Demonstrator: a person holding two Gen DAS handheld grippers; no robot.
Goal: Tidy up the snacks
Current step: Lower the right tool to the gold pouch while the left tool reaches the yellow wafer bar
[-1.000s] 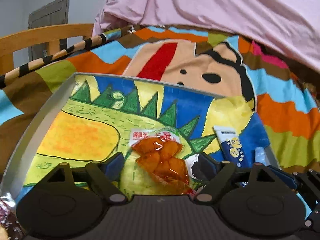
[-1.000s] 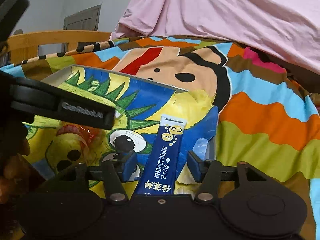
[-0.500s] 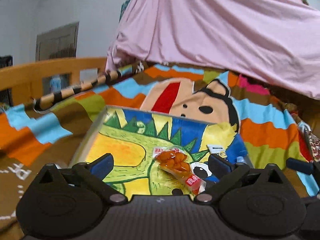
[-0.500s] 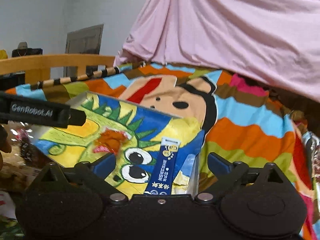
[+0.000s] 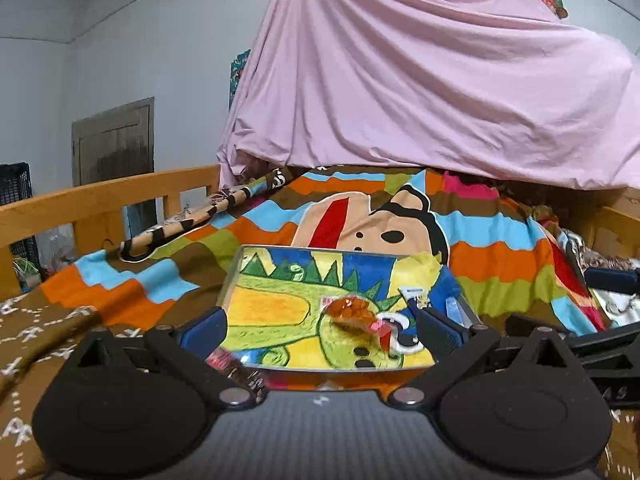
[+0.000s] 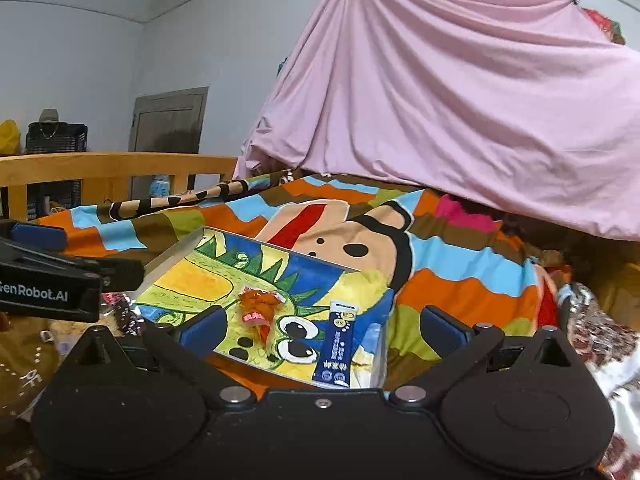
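Observation:
A shallow tray (image 5: 256, 256) with a dinosaur cartoon lining lies on the striped blanket; it also shows in the right wrist view (image 6: 176, 254). In it lie an orange snack packet (image 5: 352, 312) (image 6: 258, 306) and a blue stick sachet (image 6: 336, 354) (image 5: 416, 298). My left gripper (image 5: 320, 330) is open and empty, pulled back from the tray's near edge. My right gripper (image 6: 322, 326) is open and empty, above and short of the tray's near right corner.
A colourful cartoon blanket (image 5: 500, 256) covers the bed, with a pink sheet (image 5: 420, 88) draped behind. A wooden bed rail (image 5: 100, 204) runs along the left. Loose snack wrappers (image 6: 122, 312) lie left of the tray; shiny packets (image 6: 596, 332) lie at the right.
Both grippers have let go of their snacks, opened wide and drawn back and up from the tray. The orange packet and the blue sachet stay lying in the tray.

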